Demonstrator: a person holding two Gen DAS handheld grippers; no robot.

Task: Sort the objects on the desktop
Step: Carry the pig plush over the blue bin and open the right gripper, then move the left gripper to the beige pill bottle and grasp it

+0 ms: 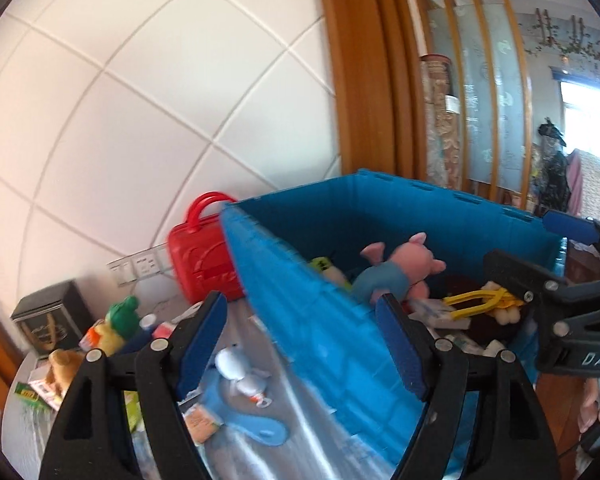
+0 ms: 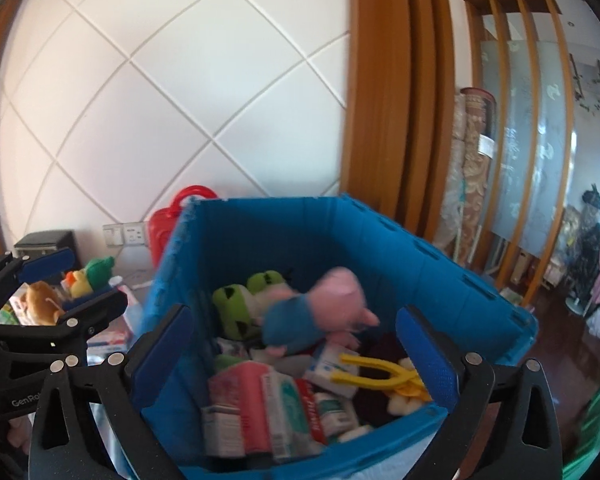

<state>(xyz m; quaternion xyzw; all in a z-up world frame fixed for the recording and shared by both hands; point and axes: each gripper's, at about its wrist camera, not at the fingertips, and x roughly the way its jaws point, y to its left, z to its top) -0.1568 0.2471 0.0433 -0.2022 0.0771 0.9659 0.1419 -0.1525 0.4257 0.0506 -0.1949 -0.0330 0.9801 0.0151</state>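
You've got one blue bin [image 2: 380, 248], one pink pig plush [image 2: 320, 312] in it, two green plushies [image 2: 240, 304], one yellow tongs [image 2: 380, 376], one red case [image 1: 200, 256], and two claws [image 2: 292, 356] [image 1: 300, 340].

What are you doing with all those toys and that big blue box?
A person is tidying a table with a grabbing tool in each hand. Both tools, left and right, are open and empty. A pink pig is over the blue box, which holds toys and small cartons. More toys wait on the table.

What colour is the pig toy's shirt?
Blue, on the pink pig toy; clearest in the right wrist view.
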